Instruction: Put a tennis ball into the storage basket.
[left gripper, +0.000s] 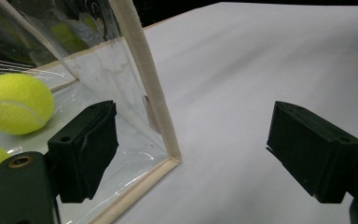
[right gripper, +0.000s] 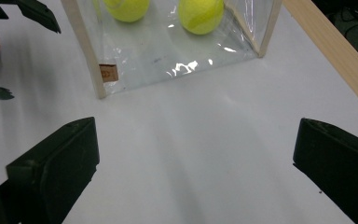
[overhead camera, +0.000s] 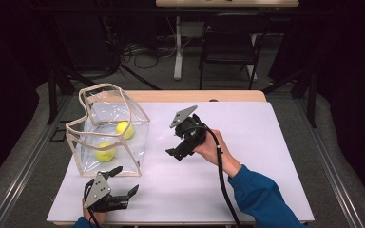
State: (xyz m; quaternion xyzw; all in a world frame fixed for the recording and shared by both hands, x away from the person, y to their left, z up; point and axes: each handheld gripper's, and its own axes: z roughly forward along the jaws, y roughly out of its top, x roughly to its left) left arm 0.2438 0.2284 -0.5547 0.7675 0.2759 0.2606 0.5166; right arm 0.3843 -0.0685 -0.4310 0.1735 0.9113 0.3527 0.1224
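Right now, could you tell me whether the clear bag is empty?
Not empty: two yellow tennis balls lie inside the clear bag, visible through its walls.

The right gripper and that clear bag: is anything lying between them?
Nothing: in the right gripper view, bare white table runs from the right gripper to the clear bag.

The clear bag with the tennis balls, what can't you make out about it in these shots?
- Clear bag: its top is cut off by the upper edge in the right gripper view.
- Small tag on its seam: print too small to read.
- Tennis balls: glare on the plastic blurs the far one in the left gripper view.
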